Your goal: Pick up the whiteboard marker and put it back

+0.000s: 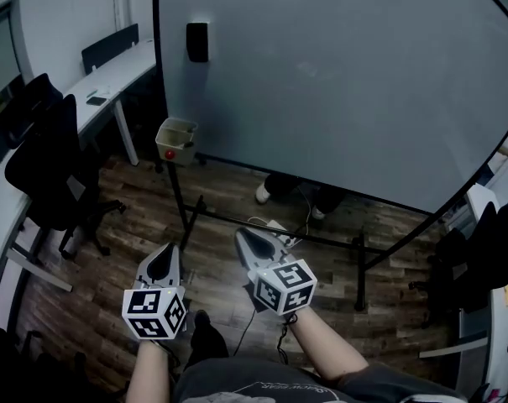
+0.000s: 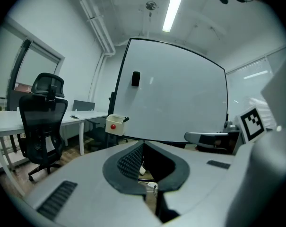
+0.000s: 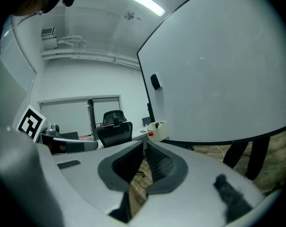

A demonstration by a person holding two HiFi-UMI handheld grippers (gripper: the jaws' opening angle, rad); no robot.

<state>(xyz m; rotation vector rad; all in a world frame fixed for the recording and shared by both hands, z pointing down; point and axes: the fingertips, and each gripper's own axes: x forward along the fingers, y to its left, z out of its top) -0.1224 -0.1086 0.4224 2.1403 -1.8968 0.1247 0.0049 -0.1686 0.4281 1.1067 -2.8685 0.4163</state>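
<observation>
Your left tongs (image 2: 143, 145) are closed tip to tip, with nothing between them, and hang in the air over the wood floor (image 1: 111, 309). Your right tongs (image 3: 143, 144) are closed and empty too, just beside the left pair. Both point toward the whiteboard (image 1: 346, 74). The whiteboard marker (image 2: 125, 119) sticks out of the beige box (image 2: 114, 126) at the board's lower left corner, well apart from both tongs.
</observation>
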